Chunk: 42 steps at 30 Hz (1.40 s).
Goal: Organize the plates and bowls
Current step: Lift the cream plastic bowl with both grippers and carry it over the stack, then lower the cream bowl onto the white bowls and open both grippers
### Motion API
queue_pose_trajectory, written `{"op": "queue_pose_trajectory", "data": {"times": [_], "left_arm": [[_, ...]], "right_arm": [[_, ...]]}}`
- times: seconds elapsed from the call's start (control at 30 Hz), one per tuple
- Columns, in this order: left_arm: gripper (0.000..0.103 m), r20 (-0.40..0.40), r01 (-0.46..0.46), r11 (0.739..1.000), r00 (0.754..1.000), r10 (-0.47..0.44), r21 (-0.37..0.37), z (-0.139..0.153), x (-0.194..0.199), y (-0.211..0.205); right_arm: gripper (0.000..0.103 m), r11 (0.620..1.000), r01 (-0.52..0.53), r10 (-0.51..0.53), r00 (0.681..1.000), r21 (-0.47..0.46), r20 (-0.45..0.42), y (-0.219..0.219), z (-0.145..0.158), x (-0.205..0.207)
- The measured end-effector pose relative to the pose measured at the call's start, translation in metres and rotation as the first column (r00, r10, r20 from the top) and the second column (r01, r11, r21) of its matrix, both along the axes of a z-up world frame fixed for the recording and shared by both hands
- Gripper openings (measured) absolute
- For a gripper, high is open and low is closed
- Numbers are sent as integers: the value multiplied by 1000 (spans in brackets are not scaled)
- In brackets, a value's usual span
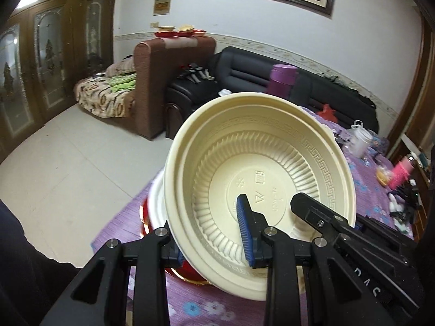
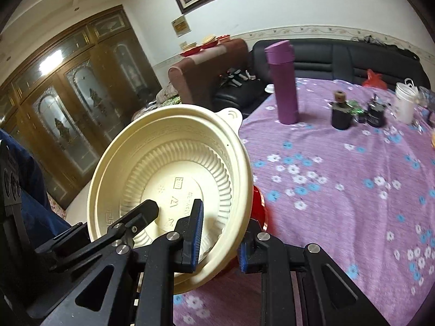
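Purple cloth with small blue and white flowers [image 2: 339,179] covers the table under me, and above its near left corner hangs what I am carrying: a cream plastic bowl with a ribbed inner wall and a key-pattern band under its rim [image 1: 261,163], tilted so its mouth faces back toward my two cameras.

Both of my grippers are on that one bowl, from opposite sides. My left gripper [image 1: 214,236] straddles the near left part of the rim, one blue ribbed pad inside the wall and the other outside, narrow and pinching the wall. My right gripper [image 2: 217,241] does the same at the near right part of the rim, also narrow and clamped. Neither hand is nearer; the rim runs between them, and the tilt is, I judge, what has to be levelled before setting down.

Just beneath and behind the bowl I see a stack of a white dish on a red dish with a gold edge [image 1: 152,212], which looks like the place this bowl belongs.

Farther across the cloth stand a tall purple flask [image 2: 282,84], dark small jars [image 2: 341,114] and a white lidded tub [image 2: 405,100]. Beyond the table are a black leather sofa [image 2: 353,57], a brown armchair [image 1: 168,81] with more red and cream dishes on its back, and a carved wooden wardrobe with glass panels [image 2: 70,103] at far left.
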<state>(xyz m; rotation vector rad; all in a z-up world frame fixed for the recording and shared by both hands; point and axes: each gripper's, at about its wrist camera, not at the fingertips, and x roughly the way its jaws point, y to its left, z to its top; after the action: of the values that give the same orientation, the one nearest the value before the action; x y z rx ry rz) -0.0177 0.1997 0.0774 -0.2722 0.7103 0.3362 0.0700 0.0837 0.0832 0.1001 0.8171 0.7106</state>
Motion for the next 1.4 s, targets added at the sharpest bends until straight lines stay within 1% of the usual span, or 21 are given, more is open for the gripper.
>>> {"op": "queue_pose_trajectory", "data": {"times": [0.13, 0.27, 0.47, 0.5, 0.63, 0.7, 0.77, 0.93, 0.97, 1.0, 1.03, 1.07, 1.1, 1.13, 1.17, 1.2, 1.23, 1.3, 1.33, 1.37, 1.4], "left_arm": [[29, -23, -22, 1000, 1000, 22, 3, -5, 8, 16], [29, -55, -29, 1000, 998, 28, -5, -16, 17, 24], [29, -68, -39, 999, 997, 39, -6, -21, 20, 30], [31, -69, -43, 999, 997, 42, -5, -21, 20, 31], [33, -69, -53, 999, 996, 52, -11, -22, 20, 36], [33, -66, -59, 998, 996, 58, -9, -22, 18, 38], [33, -65, -64, 998, 996, 63, -8, -22, 18, 38], [33, -60, -77, 997, 995, 78, 6, -22, 15, 38], [34, -57, -76, 997, 995, 76, -2, -22, 13, 39], [36, -48, -73, 997, 996, 72, -18, -22, 11, 39], [38, -23, -62, 996, 998, 61, -59, -22, 7, 43], [42, 1, -53, 994, 999, 53, -98, -22, 5, 46], [50, 27, -42, 990, 999, 46, -135, -21, 3, 49], [53, 47, -31, 986, 998, 39, -163, -21, 1, 52], [58, 72, -26, 982, 997, 40, -189, -20, -2, 54], [61, 88, -30, 981, 995, 47, -190, -18, -5, 54], [64, 96, -50, 985, 993, 67, -167, -16, -7, 53], [79, 128, -85, 986, 986, 103, -140, -10, -15, 53], [83, 144, -90, 985, 983, 111, -148, -8, -18, 54], [89, 168, -94, 980, 978, 123, -173, -6, -22, 58], [91, 185, -106, 975, 972, 142, -195, -5, -27, 61]], "right_arm": [[24, 1000, -21, 21, 1000, -8, -20, 20, -8, 11], [24, 1000, -26, 25, 998, -15, -49, 30, -19, 19], [25, 999, -32, 30, 998, -29, -63, 38, -28, 26], [25, 999, -34, 32, 998, -31, -61, 39, -28, 26], [25, 999, -28, 27, 999, -45, -20, 42, -27, 23], [29, 998, -12, 13, 1000, -58, 13, 44, -26, 20], [29, 998, -9, 12, 999, -57, 40, 45, -25, 18], [29, 999, -21, 24, 997, -42, 68, 47, -26, 15], [29, 999, -22, 25, 997, -38, 79, 47, -26, 14], [29, 999, -21, 24, 996, -35, 87, 46, -26, 14], [29, 1000, -16, 18, 995, -24, 96, 44, -26, 14], [29, 1000, -13, 14, 995, -10, 94, 42, -26, 15], [29, 1000, -13, 13, 996, 5, 84, 40, -27, 18], [29, 1000, -16, 14, 997, 17, 72, 38, -27, 20], [30, 999, -19, 17, 998, 28, 64, 37, -28, 21], [30, 999, -20, 18, 998, 34, 60, 37, -27, 22], [31, 999, -22, 19, 998, 42, 55, 36, -27, 22], [42, 998, -10, 7, 999, 62, 44, 33, -27, 22], [54, 996, -6, 3, 999, 92, 33, 29, -26, 24], [67, 993, -3, 0, 1000, 114, 24, 25, -25, 26], [72, 992, 4, -7, 1000, 128, 22, 23, -25, 27]]}}
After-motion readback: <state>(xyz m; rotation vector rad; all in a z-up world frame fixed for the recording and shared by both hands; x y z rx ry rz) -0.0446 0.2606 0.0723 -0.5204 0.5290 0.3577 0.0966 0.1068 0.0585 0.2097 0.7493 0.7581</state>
